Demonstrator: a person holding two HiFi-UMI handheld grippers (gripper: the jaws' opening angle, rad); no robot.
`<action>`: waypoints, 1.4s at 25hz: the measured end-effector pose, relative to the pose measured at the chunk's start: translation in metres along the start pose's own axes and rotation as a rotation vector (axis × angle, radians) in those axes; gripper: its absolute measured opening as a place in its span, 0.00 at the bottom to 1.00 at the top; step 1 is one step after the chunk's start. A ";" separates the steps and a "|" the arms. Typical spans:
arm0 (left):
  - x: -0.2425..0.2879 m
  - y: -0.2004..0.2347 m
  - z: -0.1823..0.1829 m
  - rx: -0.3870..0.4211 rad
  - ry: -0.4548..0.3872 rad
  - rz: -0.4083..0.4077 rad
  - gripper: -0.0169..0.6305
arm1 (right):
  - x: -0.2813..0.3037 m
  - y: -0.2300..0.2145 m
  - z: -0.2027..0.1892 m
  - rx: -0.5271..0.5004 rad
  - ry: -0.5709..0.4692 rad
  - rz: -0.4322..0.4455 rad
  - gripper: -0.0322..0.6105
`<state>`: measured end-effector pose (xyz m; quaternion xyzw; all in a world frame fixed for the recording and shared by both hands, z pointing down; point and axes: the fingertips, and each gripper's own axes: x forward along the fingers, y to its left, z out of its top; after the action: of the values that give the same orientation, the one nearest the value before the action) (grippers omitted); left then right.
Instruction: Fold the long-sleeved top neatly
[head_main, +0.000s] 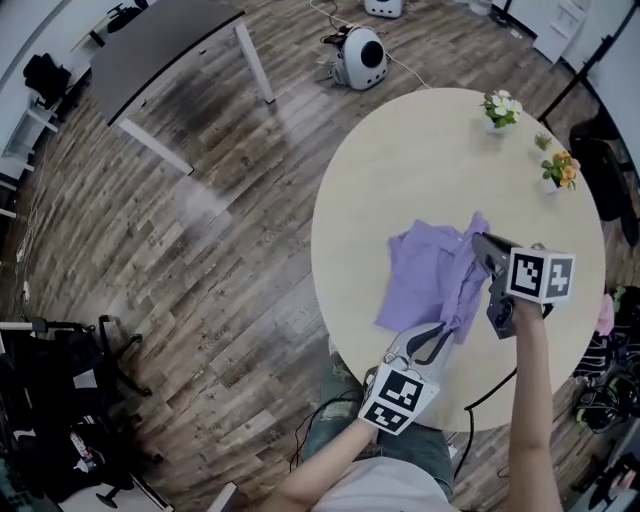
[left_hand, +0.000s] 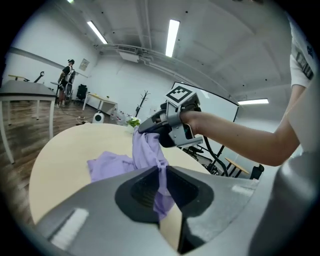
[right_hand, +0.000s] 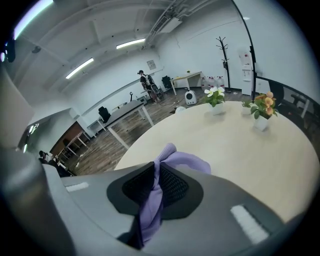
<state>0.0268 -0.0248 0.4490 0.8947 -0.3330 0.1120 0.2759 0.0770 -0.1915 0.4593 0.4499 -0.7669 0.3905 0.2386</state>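
A lilac long-sleeved top (head_main: 425, 270) lies crumpled on the round beige table (head_main: 430, 150), partly lifted at its near right side. My left gripper (head_main: 437, 343) is shut on a hanging bit of the top (left_hand: 161, 185) near the table's front edge. My right gripper (head_main: 484, 250) is shut on another bunch of the cloth (right_hand: 152, 200), held above the table; in the left gripper view it (left_hand: 145, 129) holds the fabric up. The rest of the top (left_hand: 110, 165) rests on the tabletop.
Two small flower pots (head_main: 500, 108) (head_main: 558, 172) stand at the table's far right. A grey desk (head_main: 160, 50) and a white round robot (head_main: 360, 57) stand on the wooden floor beyond. Black chairs and gear (head_main: 60, 400) sit at the lower left.
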 end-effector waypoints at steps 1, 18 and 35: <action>-0.004 0.010 -0.006 -0.020 0.009 0.021 0.10 | 0.009 0.006 -0.003 -0.013 0.017 -0.004 0.14; -0.034 0.099 -0.099 -0.344 0.156 0.151 0.11 | 0.129 0.055 -0.074 -0.155 0.237 -0.089 0.20; -0.054 0.119 -0.079 -0.281 0.124 0.180 0.19 | 0.087 0.075 -0.052 -0.231 -0.004 -0.097 0.39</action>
<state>-0.0935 -0.0249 0.5431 0.8052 -0.4067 0.1434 0.4071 -0.0297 -0.1709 0.5232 0.4569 -0.7846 0.2866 0.3059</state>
